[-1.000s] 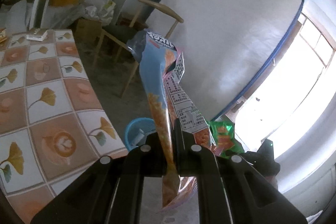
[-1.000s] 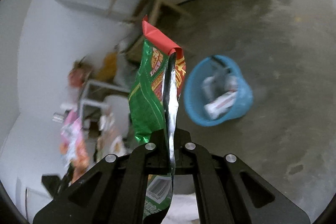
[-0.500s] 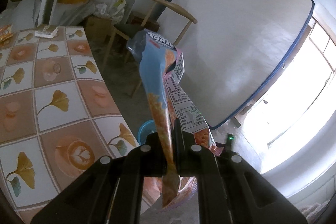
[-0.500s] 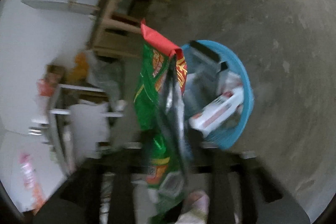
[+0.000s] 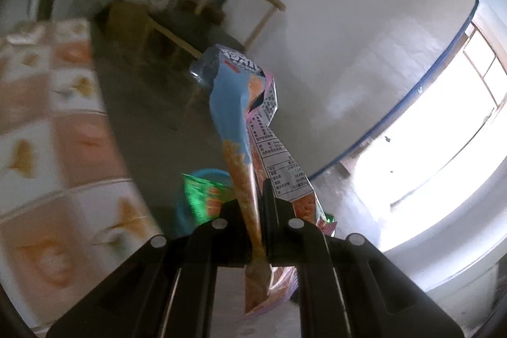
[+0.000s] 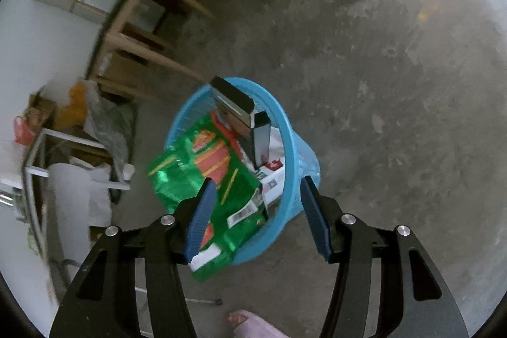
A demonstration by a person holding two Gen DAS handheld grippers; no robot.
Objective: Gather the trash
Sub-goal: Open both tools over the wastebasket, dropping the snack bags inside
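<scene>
Below my right gripper [image 6: 258,213], a blue basket [image 6: 293,148] stands on the bare concrete floor [image 6: 396,68], and I hold that hand right over its rim so that what I let go lands inside and not beside it. Its jaws have just been opening and stand spread now, with nothing pressed between the blue pads [image 6: 202,211]. The green snack bag [image 6: 206,176] hangs loose under them, tilted, half over the near rim of the basket; whether it has come to rest or is falling I cannot tell.

The basket already holds other rubbish: a dark flat box [image 6: 240,113] stands on end against the far wall, and a white carton with red print [image 6: 272,176] lies under it. The green bag covers much of the rest, so I cannot say what else is down there.

My left gripper [image 5: 259,227] is pressed together on a second wrapper, a blue and orange snack bag [image 5: 237,129], pinched low down so that its long crumpled body stands up ahead of the fingers and its tail hangs below them. I keep it clamped because it is not over the basket yet; from that side only a sliver of the blue rim shows, past the edge of the tiled table [image 5: 47,148]. My guess is this bag goes in next.
</scene>
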